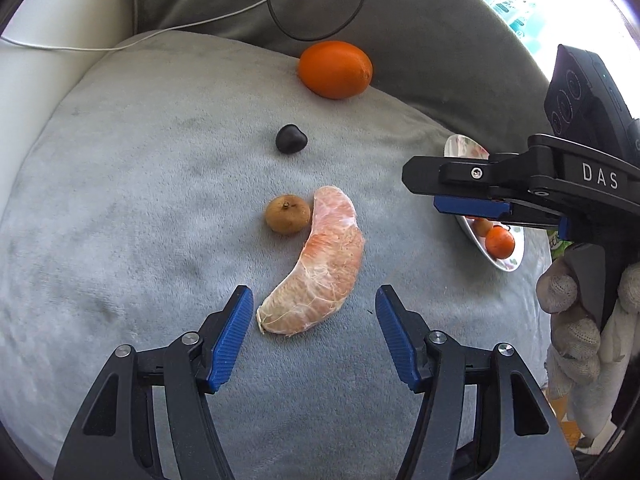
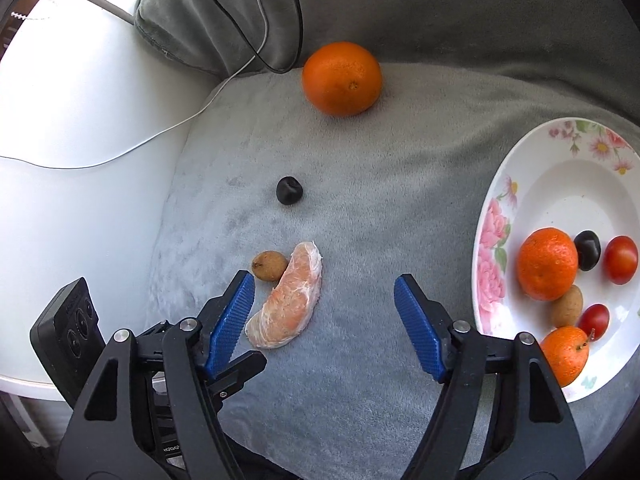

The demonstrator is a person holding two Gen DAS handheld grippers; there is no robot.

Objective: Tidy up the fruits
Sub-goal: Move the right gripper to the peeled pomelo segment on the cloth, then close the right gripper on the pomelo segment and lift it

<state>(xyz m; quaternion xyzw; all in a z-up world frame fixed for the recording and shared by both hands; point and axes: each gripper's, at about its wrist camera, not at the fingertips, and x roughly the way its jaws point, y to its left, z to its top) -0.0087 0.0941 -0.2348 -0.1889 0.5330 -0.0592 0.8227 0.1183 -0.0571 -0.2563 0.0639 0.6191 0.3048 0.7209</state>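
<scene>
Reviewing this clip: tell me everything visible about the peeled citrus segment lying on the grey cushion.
The peeled citrus segment is a curved, crescent-shaped wedge of pink-orange flesh under a whitish membrane, with no rind. It lies flat on the grey plush cushion, and its upper end touches, or nearly touches, a small brown round fruit. Its lower end lies between the open fingers of the left gripper; neither appears to touch it. It looks whole and unsquashed.

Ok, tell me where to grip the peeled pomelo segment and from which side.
Grip the peeled pomelo segment across its thick middle, coming from above with one of the jaws on each long side. It lies flat on the grey cushion as a curved crescent, tapering at both ends. The small brown fruit touches its upper end, so stay lower. Squeeze gently; it looks soft.
</scene>
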